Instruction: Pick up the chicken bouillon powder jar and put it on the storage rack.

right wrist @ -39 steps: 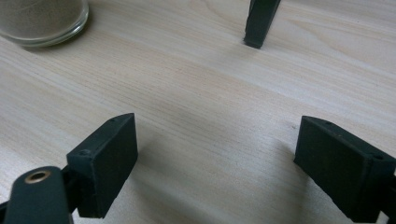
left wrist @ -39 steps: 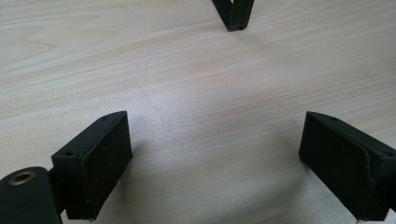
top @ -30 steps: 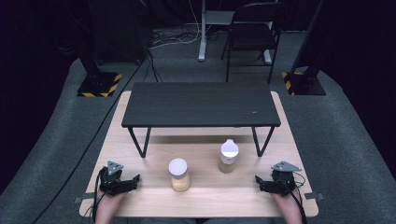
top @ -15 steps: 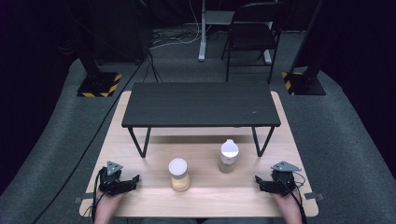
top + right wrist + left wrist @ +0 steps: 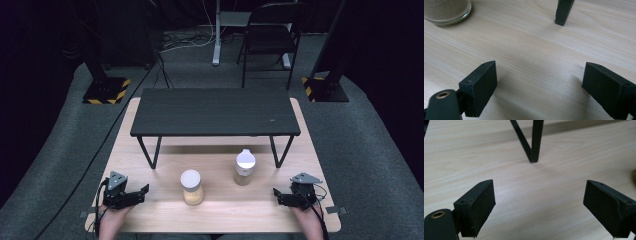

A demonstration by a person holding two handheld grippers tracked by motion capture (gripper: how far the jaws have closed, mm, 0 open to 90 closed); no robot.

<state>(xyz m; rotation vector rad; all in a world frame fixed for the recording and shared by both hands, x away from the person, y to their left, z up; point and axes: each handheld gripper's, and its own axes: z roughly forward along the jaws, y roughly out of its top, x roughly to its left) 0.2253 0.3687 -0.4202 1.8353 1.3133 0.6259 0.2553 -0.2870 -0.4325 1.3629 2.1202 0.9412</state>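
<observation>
The left tongs [image 5: 145, 190] rest near the desk's [image 5: 220, 212] front left corner, jaws wide apart with nothing between them, having just closed a little. The right tongs [image 5: 275, 192] sit near the front right corner, also gaping and empty. Between them stand two white-lidded jars: one [image 5: 192, 187] left of centre, the other [image 5: 244, 167] farther back, just before the black riser shelf [image 5: 215, 111].
</observation>
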